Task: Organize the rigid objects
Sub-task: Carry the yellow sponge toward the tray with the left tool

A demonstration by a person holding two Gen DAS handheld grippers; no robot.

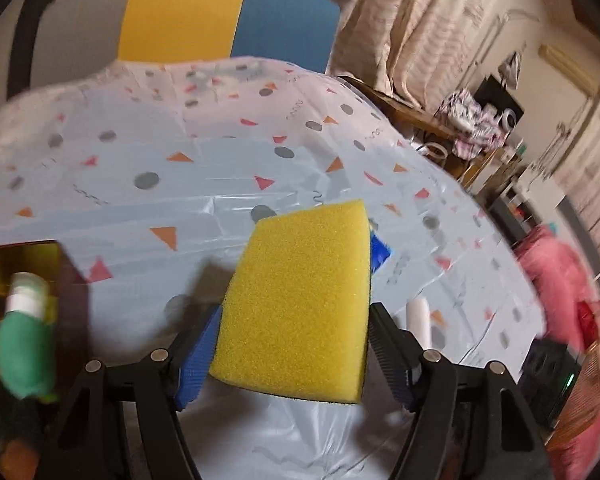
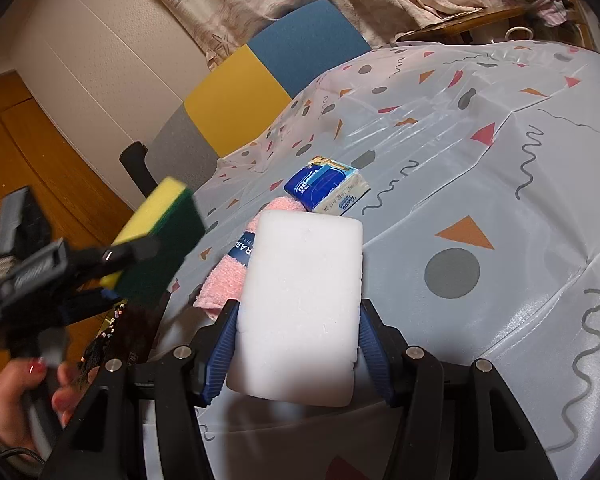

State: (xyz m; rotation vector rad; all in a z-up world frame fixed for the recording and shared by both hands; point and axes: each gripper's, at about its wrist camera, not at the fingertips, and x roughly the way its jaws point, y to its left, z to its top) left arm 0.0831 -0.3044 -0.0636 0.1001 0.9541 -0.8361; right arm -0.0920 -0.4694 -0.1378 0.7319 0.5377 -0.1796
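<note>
My left gripper (image 1: 294, 320) is shut on a yellow sponge with a dark green scrub side (image 1: 300, 300) and holds it above the table; it also shows at the left of the right wrist view (image 2: 156, 240). My right gripper (image 2: 298, 320) is shut on a white foam block (image 2: 300, 308) above the table's near edge. A blue tissue pack (image 2: 327, 191) and a folded pink cloth with a blue band (image 2: 228, 276) lie on the table beyond the block. The tissue pack peeks out behind the sponge in the left wrist view (image 1: 379, 254).
The table wears a pale plastic cloth with triangles, dots and squiggles (image 2: 480, 184). A yellow, blue and grey chair (image 2: 260, 88) stands at its far side. A green and white bottle (image 1: 24, 340) is at the left edge. A cluttered wooden shelf (image 1: 472, 128) stands to the right.
</note>
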